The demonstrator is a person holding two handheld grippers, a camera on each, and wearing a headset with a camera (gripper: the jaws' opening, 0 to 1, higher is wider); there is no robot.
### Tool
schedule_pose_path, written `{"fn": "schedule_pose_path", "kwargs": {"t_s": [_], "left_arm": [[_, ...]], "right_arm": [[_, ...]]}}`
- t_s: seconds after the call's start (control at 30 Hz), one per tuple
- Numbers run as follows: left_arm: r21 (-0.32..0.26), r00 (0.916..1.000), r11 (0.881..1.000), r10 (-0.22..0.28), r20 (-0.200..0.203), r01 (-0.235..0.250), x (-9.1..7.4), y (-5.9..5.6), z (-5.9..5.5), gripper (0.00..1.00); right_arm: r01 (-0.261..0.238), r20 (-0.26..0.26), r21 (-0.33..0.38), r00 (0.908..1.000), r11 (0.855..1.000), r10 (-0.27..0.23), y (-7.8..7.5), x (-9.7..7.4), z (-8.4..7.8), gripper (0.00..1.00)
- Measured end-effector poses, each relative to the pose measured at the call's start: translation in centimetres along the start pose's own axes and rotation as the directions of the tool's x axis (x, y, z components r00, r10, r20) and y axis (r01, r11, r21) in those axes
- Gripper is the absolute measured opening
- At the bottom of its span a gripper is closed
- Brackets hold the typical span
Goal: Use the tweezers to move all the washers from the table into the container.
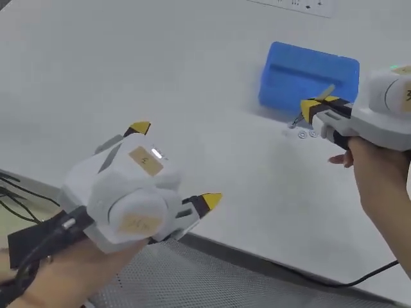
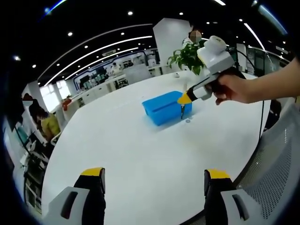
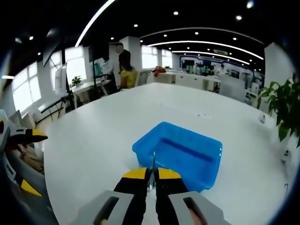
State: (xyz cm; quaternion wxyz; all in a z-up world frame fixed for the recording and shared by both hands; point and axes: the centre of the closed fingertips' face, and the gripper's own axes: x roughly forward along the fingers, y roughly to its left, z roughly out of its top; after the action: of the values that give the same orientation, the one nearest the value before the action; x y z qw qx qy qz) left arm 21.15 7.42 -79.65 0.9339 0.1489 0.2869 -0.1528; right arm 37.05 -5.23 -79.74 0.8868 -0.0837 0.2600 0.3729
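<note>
- The right gripper (image 1: 319,104) hangs just in front of the blue container (image 1: 308,80), its fingers (image 3: 136,174) clamped on the tweezers (image 3: 153,164).
- The washers (image 1: 307,134) lie on the desk (image 1: 128,64) just beside the container's front wall, close by the tweezer tips.
- The left gripper (image 1: 174,165) is well away from the container, fingers spread apart, holding nothing.

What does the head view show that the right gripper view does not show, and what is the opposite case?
The head view adds small metal washers on the white table, lying close to the blue plastic container, and a black cable at the table edge. The right gripper view adds the office behind, with a green leafy plant and standing people. Both share the container, the right gripper shut on the thin metal tweezers, and the open left gripper.
</note>
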Motion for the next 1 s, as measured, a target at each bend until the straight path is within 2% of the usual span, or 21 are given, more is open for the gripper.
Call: {"fn": "schedule_pose_path", "kwargs": {"t_s": [0.03, 0.1, 0.2, 0.6, 0.83, 1.0], "left_arm": [[-0.006, 0.9999, 1.0, -0.009, 0.013, 0.009, 0.0, -0.2, 0.2, 0.91], [-0.003, 1.0, 1.0, -0.004, 0.007, 0.004, 0.0, -0.1, 0.1, 0.91], [-0.015, 0.9997, 1.0, -0.007, 0.025, 0.008, -0.1, -0.1, 0.4, 0.92], [-0.007, 0.9998, 1.0, -0.006, 0.016, 0.006, 0.0, -0.1, 0.3, 0.93], [0.004, 0.9999, 1.0, -0.01, 0.008, 0.009, 0.1, -0.3, 0.2, 0.92], [0.005, 0.9999, 1.0, -0.009, 0.008, 0.009, 0.1, -0.3, 0.2, 0.91]], "right_arm": [[0.0, 0.01, 0.009, 1.0, 1.0, 0.0, 0.0, -0.1, 0.3, 0.02], [0.001, 0.017, 0.013, 0.9999, 1.0, -0.001, -0.1, -0.3, 0.7, 0.02], [0.005, 0.034, 0.015, 0.9994, 1.0, -0.005, -0.3, -0.6, 1.6, 0.02], [0.02, 0.07, -0.02, 0.9974, 1.0, -0.018, -1.1, -1.1, 4.1, 0.02], [0.041, 0.064, -0.033, 0.9972, 0.999, -0.039, -2.4, 1.0, 4.6, 0.02], [0.047, 0.047, -0.05, 0.9979, 0.998, -0.044, -2.7, 2.8, 4.4, 0.02]]}}
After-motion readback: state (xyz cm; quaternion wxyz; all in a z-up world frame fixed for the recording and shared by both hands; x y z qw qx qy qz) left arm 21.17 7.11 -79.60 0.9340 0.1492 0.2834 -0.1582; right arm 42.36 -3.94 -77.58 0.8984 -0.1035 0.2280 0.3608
